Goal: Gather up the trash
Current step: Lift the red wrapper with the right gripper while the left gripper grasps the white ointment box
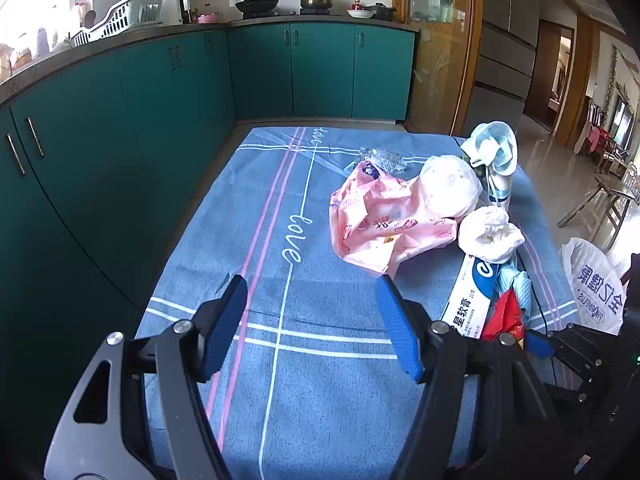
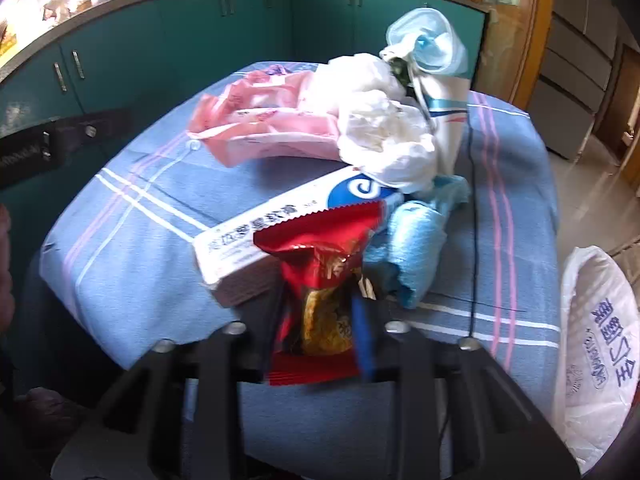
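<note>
We read this as the pick-up step of the trash collection. Our right gripper (image 2: 320, 320) has its 2 fingers closed tight on a red crinkled foil snack wrapper (image 2: 320, 268), pinched at its lower half, probably because that end sticks out clear of the pile. The wrapper's serrated top edge lies over a long white cardboard ointment box with a blue circle (image 2: 280, 220), so lifting it should not drag much else along.

Our left gripper (image 1: 312, 316) hangs half open over the blue striped tablecloth (image 1: 224, 216) with nothing between its blue pads (image 1: 224, 320); we judge it is waiting clear of the heap so the 2 tools do not collide.

In the right wrist view, the rest of the trash sits from 12 to 1 o'clock of the wrapper: a pink printed plastic bag (image 2: 264, 128), crumpled white tissue wads (image 2: 384, 148), a light blue face mask (image 2: 432, 44) on top of a white tube-like pack, and a crumpled blue paper towel (image 2: 416, 240) just beside the wrapper at 3 o'clock.

A white plastic shopping bag with blue print (image 2: 596, 360) hangs open off the table edge at 4 o'clock, likely the collecting bag, placed near the gripping hand for short carries.
</note>
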Action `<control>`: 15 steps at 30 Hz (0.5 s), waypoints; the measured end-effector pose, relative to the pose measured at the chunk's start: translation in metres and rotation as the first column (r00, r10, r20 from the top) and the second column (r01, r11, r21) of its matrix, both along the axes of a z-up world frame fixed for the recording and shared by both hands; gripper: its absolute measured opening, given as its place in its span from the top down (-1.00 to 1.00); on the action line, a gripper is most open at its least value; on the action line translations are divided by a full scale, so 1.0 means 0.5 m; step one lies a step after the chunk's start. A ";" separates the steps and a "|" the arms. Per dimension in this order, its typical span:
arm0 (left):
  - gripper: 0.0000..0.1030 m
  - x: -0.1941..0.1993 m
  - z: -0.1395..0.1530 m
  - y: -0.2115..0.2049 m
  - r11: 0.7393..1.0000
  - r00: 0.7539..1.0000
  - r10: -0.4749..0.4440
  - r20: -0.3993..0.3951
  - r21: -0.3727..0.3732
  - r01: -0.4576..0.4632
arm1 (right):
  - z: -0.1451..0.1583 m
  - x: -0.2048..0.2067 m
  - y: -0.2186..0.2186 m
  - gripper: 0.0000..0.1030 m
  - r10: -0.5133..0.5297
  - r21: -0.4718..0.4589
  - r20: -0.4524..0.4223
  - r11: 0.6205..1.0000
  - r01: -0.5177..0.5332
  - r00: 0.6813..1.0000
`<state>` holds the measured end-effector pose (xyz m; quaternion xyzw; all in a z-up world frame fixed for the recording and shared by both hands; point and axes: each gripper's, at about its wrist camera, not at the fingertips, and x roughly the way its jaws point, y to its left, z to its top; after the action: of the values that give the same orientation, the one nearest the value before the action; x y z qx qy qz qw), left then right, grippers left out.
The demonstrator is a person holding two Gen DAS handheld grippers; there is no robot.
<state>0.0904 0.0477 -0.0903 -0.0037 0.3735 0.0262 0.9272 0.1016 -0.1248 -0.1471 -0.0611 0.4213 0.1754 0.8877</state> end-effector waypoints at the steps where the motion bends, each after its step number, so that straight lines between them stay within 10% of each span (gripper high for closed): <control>1: -0.31 0.000 -0.001 0.000 1.000 1.000 -0.001 -0.001 0.000 0.001 | 0.005 -0.004 0.000 0.47 0.002 0.001 0.012 1.000 -0.002 1.000; 15: -0.39 -0.001 -0.024 -0.033 0.998 0.997 -0.062 -0.048 0.025 0.063 | 0.103 -0.035 -0.051 0.50 -0.024 0.090 0.134 0.996 0.012 0.991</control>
<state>0.0898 0.0313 -0.1026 0.0209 0.3949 0.0022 0.9185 0.0839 -0.1502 -0.0956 -0.0295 0.3525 0.1816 0.9175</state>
